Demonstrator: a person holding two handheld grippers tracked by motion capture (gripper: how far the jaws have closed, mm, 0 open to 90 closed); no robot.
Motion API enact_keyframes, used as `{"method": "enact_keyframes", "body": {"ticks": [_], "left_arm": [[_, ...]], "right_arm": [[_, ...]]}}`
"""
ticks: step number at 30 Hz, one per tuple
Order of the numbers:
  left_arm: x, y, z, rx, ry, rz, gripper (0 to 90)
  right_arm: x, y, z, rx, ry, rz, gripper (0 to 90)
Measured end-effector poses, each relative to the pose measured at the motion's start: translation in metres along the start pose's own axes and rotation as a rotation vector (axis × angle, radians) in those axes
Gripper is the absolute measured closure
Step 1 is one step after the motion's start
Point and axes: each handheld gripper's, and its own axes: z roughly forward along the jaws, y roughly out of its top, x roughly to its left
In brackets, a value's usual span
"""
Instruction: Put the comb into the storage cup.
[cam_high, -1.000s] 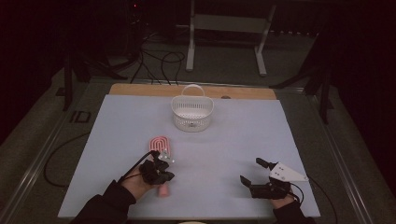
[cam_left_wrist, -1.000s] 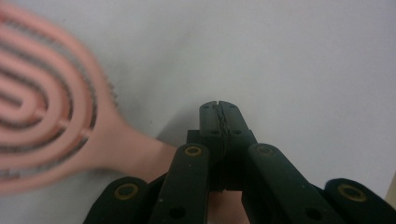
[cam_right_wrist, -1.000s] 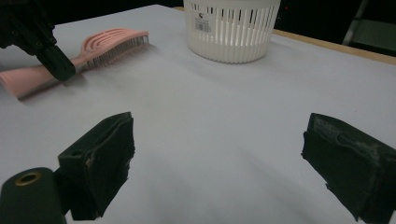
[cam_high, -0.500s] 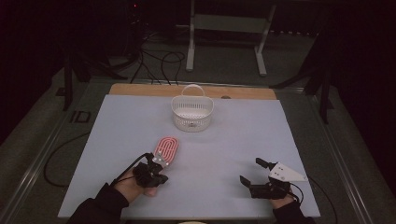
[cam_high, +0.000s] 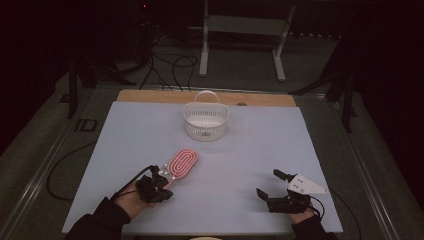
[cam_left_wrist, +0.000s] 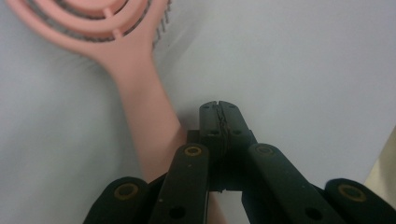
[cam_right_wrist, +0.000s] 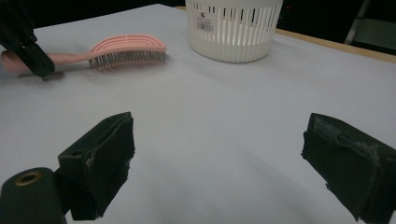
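Note:
A pink hairbrush lies bristles down on the pale blue table cover, its head tilted toward the far right. My left gripper sits low at the handle end, jaws shut with nothing between them. In the left gripper view the closed tips lie just right of the pink handle, which runs under the left linkage. My right gripper rests near the front right edge, open and empty. From there the hairbrush and the left gripper show at far left.
A white slotted basket with a bail handle stands at the far middle of the table; it also shows in the right gripper view. A wooden strip runs along the far edge. Cables and a metal stand lie on the floor beyond.
The left hand has drawn back toward the near edge. The brush has swung from pointing straight away to leaning right, and its head has shifted slightly right. The right gripper has stayed put.

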Motion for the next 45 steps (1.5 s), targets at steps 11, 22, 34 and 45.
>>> {"method": "enact_keyframes", "body": {"ticks": [11,22,34,45], "left_arm": [[0.007,-0.007,-0.007,0.041,0.026,-0.006,90.0],[0.014,-0.013,-0.009,0.095,0.069,-0.01,90.0],[0.011,-0.012,-0.018,0.091,0.04,0.021,90.0],[0.011,-0.006,-0.035,0.051,0.028,0.049,90.0]], "right_arm": [[0.0,0.0,0.0,-0.003,0.001,-0.004,8.9],[0.0,0.0,0.0,-0.001,0.001,-0.007,8.9],[0.001,0.0,0.0,-0.001,0.003,-0.005,8.9],[0.001,0.0,0.0,-0.001,0.004,-0.005,8.9]]}}
